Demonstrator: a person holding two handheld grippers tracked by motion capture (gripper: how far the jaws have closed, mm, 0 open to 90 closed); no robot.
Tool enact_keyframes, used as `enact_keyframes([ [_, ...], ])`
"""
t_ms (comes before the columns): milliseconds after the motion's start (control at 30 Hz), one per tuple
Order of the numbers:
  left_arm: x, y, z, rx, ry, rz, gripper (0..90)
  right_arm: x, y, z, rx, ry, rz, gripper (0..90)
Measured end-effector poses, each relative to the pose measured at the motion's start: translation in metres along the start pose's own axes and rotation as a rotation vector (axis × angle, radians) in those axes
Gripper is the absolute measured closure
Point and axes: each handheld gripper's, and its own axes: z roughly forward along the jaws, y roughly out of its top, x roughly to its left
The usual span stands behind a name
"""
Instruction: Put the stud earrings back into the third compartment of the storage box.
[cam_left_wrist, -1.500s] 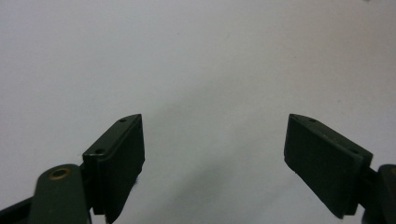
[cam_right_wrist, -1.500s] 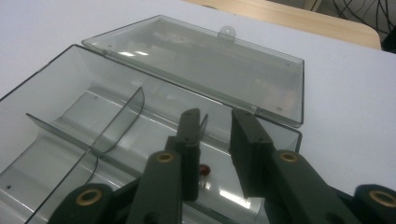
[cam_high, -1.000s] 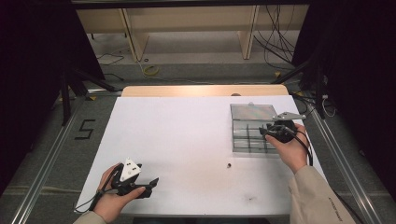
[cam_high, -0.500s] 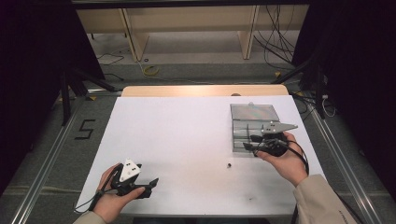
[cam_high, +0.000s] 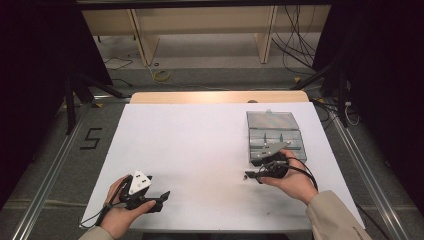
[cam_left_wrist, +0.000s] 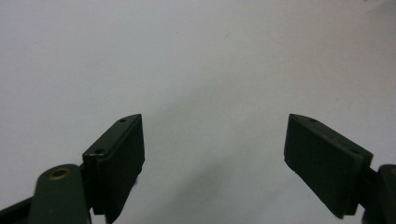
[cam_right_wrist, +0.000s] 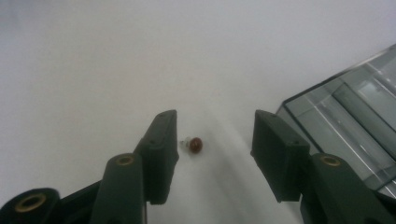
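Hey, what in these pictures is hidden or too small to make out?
- Clear box: whether its compartments hold anything; high view, too small, near end covered by the right gripper.
- Small brown piece: what it is; right gripper view, tiny and blurred.
- Left gripper: partly wrapped by the hand, high view.

Lab recording bay (black curtains (cam_high: 40, 60), floor cables (cam_high: 295, 45), aluminium rails (cam_high: 50, 165))

From my station I can read just 1 marking: a dark numeral 5 (cam_high: 90, 138) on the grey floor (cam_high: 45, 165) left of the table, seen in the high view. It sits beside the metal rail. I can make out no lettering, brand or label on anything else in the 3 views.
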Motion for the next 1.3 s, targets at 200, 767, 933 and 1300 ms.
enact_keyframes([
  [200,0.000,0.000,0.000,0.001,0.000,0.000,19.9,0.004,0.007,0.016,0.106,0.037,-0.059,51.4],
  [767,0.000,0.000,0.001,0.003,0.000,0.000,19.9,0.001,0.011,0.032,0.230,0.043,-0.076,55.9],
  [933,0.000,0.000,0.001,0.003,0.000,-0.001,19.9,0.005,0.014,0.036,0.243,0.040,-0.090,57.3],
  [1300,-0.001,0.000,0.002,0.005,-0.002,-0.002,19.9,0.011,0.019,0.037,0.281,0.040,-0.076,72.1],
])
